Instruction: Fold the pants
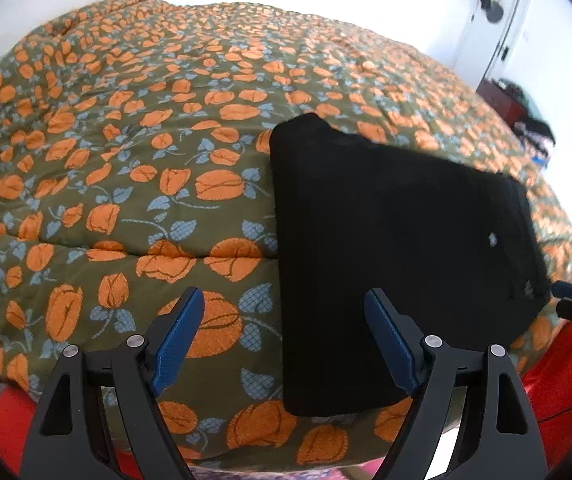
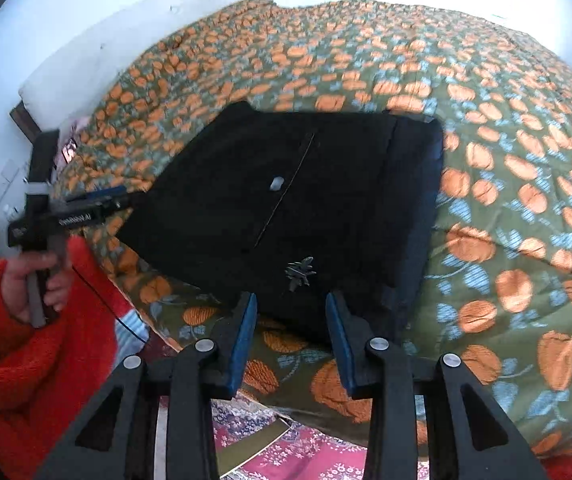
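the black pants [image 2: 294, 200] lie folded in a flat square on the flowered blanket [image 1: 105, 168] near its front edge, both the left tongs [image 1: 281, 332] and right tongs [image 2: 290, 328] are released and empty, so folding seems finished and only smoothing remains.

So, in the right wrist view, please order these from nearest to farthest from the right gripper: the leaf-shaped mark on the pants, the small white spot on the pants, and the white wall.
From the right gripper:
1. Leaf-shaped mark, just ahead of the fingers, on the black pants.
2. White spot, farther up, mid-pants.
3. White wall, beyond the bed, upper left.
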Available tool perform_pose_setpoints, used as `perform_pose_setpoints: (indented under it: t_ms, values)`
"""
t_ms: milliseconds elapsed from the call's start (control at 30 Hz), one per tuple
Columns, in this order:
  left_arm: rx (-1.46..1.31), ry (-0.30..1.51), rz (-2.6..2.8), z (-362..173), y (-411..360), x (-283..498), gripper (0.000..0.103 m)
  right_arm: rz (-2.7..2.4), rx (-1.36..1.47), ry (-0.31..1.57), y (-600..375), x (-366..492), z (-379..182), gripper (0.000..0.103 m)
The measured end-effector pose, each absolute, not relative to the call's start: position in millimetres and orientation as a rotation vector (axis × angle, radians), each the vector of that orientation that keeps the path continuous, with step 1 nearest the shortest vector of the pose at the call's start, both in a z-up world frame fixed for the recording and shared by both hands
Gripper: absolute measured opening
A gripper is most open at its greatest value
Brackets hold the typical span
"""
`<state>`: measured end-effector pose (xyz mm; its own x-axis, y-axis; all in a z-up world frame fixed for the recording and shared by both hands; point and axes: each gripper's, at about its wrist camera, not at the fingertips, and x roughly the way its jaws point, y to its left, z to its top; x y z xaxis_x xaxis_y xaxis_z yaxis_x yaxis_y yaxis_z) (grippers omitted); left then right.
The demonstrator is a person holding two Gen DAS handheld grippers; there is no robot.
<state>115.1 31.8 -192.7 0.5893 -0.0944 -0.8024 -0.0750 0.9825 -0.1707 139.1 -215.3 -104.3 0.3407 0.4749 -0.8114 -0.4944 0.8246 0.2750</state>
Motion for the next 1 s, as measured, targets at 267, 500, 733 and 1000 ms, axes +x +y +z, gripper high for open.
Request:
perform_pose_setpoints:
  t_ms: [267,500,733,1000]
  values:
    - [-0.486,1.022,-0.176,-213,59,131,0.085,0.585,0.458,1.193,-283,194,-131,0.064]
    - [-0.494,1.184,-0.277,-244,40,160,0.089,0.627,0.463,1.336,-261,215,-173,0.071]
    - [-0.400,1.116,-0.321,-211,17,157,0.030,0.675,0.434,1.337,-247,216,-167,0.042]
    - [-0.400,0.871,-0.350,-109,35,196,0.026,0.801,0.382,1.092,-216,235,-69,0.036]
